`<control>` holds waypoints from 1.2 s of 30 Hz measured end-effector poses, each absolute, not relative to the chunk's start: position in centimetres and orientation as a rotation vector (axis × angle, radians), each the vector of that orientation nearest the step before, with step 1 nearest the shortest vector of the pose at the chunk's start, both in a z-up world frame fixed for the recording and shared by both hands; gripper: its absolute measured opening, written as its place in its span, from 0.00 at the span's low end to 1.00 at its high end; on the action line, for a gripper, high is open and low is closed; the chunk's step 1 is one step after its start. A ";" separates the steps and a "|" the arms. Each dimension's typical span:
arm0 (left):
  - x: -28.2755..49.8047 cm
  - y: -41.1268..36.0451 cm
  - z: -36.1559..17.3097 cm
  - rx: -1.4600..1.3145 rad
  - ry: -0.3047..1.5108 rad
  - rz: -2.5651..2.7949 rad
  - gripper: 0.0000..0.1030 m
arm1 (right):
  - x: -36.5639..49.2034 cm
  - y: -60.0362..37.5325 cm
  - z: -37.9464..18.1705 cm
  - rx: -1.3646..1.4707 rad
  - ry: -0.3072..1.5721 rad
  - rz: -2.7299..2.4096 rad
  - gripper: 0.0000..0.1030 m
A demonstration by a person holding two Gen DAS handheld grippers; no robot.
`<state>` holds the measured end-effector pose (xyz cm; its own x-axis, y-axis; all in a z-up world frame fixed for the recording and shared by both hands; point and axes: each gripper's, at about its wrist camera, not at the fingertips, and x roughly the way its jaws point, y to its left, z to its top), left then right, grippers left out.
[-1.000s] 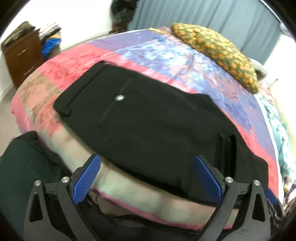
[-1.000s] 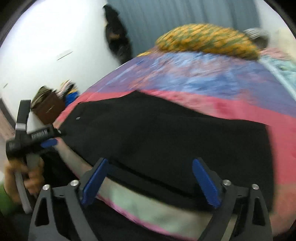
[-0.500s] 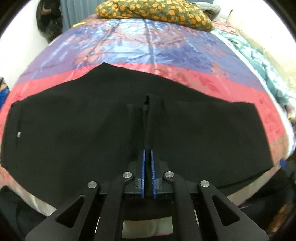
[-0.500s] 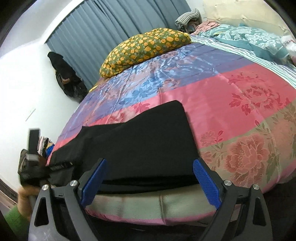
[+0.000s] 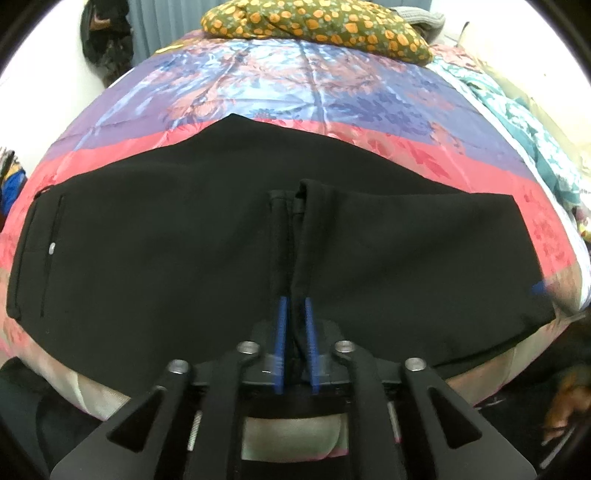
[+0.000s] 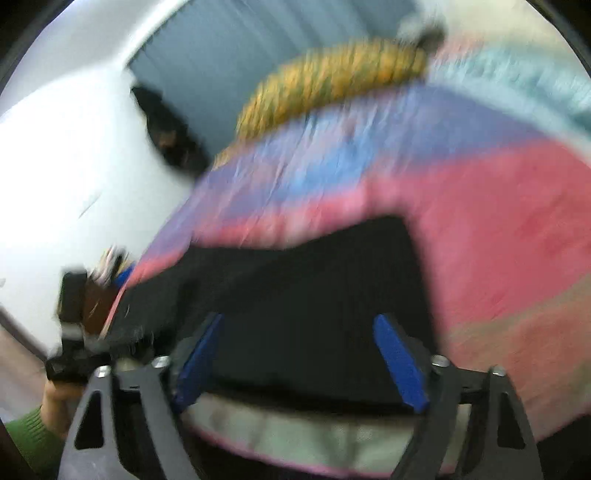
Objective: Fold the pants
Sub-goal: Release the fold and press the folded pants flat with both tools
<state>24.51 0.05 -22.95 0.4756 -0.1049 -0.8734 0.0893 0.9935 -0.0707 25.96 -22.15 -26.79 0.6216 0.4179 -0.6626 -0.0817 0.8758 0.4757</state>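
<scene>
Black pants [image 5: 184,258] were pinched in the left gripper [image 5: 295,321]; right gripper [image 6: 303,354] gaped, needing a hem.

Both wrist cameras sit low and close at the bed's [image 5: 369,107] near edge, facing across it toward the pillow [image 5: 314,22], sharing the pants [image 5: 184,258]; the right view is motion-blurred.

The left claw [image 5: 295,314] has its blue pads nearly together, pinching a raised fold of black cloth between them. The right claw [image 6: 301,360] holds its pads spread wide, gripping nothing.
</scene>
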 end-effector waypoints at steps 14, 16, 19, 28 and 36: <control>22.7 1.1 -18.8 -0.001 0.936 -0.052 0.78 | 34.0 -25.7 -23.4 0.367 0.975 0.164 0.63; 22.5 1.1 -19.5 0.005 0.959 -0.040 0.78 | 35.9 -26.1 -25.8 0.377 1.065 0.147 0.64; 22.1 1.6 -19.8 -0.017 0.973 -0.026 0.78 | 36.4 -25.2 -27.6 0.278 1.110 0.113 0.64; 21.7 2.3 -19.7 -0.070 0.943 -0.013 0.78 | 28.4 -20.9 -22.8 0.227 0.904 0.132 0.63; 20.3 4.0 -20.8 -0.052 0.949 0.030 0.78 | 26.8 -17.7 -26.1 0.119 0.956 0.127 0.64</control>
<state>20.30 4.03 -20.79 0.5821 0.0033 -0.8131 -0.0489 0.9983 -0.0310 26.75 -17.66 -26.14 0.5700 0.1611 -0.8057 -0.0556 0.9859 0.1578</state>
